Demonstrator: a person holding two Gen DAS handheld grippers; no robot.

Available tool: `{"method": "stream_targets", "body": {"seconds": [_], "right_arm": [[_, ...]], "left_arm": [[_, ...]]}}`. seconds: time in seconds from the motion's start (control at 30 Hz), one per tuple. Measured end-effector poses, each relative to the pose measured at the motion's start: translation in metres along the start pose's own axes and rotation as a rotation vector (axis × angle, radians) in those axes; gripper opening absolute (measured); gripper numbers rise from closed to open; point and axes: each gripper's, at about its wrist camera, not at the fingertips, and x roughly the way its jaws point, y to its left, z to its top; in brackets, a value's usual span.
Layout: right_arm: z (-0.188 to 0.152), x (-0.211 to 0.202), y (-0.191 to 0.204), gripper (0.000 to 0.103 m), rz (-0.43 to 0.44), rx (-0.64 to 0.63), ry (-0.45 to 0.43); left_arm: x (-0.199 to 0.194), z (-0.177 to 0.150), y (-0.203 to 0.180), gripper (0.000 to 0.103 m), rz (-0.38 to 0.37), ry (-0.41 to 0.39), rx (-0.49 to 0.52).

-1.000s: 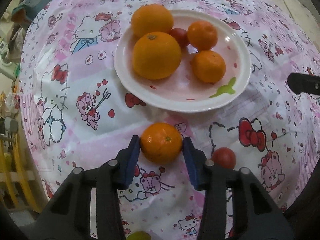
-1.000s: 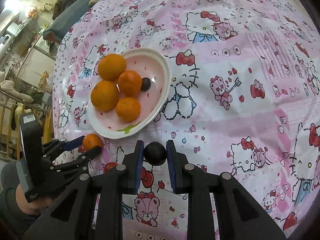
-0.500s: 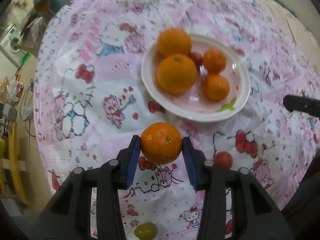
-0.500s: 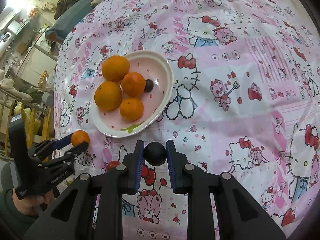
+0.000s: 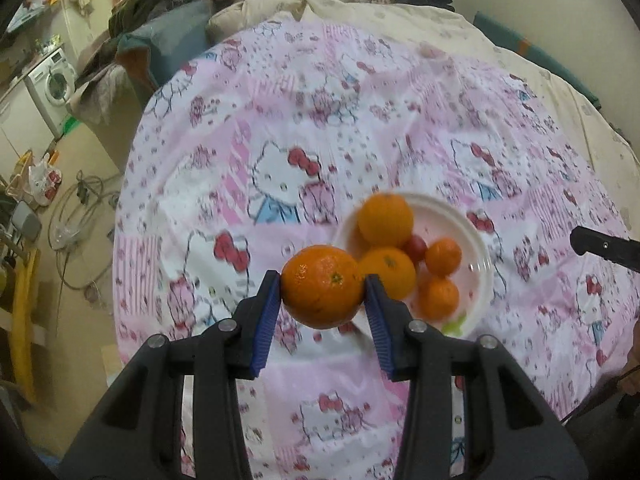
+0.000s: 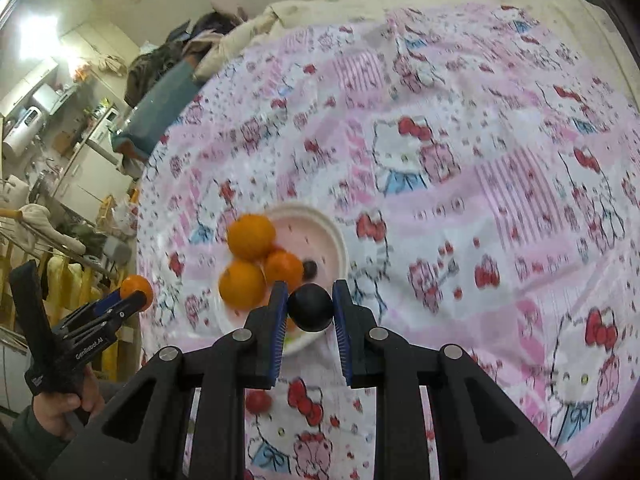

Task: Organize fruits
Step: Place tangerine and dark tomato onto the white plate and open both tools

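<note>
My left gripper (image 5: 323, 286) is shut on an orange (image 5: 322, 286), held in the air above the pink cartoon-print cloth. To its right sits a white plate (image 5: 478, 244) holding several oranges (image 5: 385, 220) and a small red fruit (image 5: 416, 247). In the right wrist view my right gripper (image 6: 310, 307) is shut on a small dark round fruit (image 6: 310, 307), raised above the near edge of the plate (image 6: 320, 220). The left gripper (image 6: 134, 298) with its orange (image 6: 137, 287) shows at the far left, held by a hand (image 6: 60, 406).
A small red fruit (image 6: 258, 401) lies on the cloth (image 6: 460, 184) below the plate. Off the table's left side are a washing machine (image 5: 54, 80), piled clothes (image 5: 168, 4), cables on the floor and a drying rack (image 6: 44, 240). A cream blanket (image 5: 500, 28) lies beyond the table.
Both grippers have risen with their fruit, so the table and plate look smaller and further off. The left gripper has also tilted up, bringing the room into view.
</note>
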Motion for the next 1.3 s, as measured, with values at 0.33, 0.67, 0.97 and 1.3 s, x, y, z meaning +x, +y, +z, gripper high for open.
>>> {"method": "stream_targets", "body": {"seconds": [0.33, 0.67, 0.97, 1.3], "right_arm": [[0.037, 0.045, 0.004, 0.024, 0.04, 0.004, 0.039], [0.044, 0.115, -0.006, 0.024, 0.038, 0.005, 0.175], [0.043, 0.144, -0.013, 0.025, 0.06, 0.039, 0.222], [0.041, 0.149, -0.027, 0.026, 0.053, 0.086, 0.227]], "left_arm": [[0.047, 0.034, -0.015, 0.038, -0.035, 0.055, 0.022], [0.088, 0.03, -0.044, 0.038, -0.131, 0.114, 0.068], [0.104, 0.027, -0.072, 0.039, -0.173, 0.115, 0.144], [0.109, 0.028, -0.082, 0.039, -0.217, 0.106, 0.151]]}}
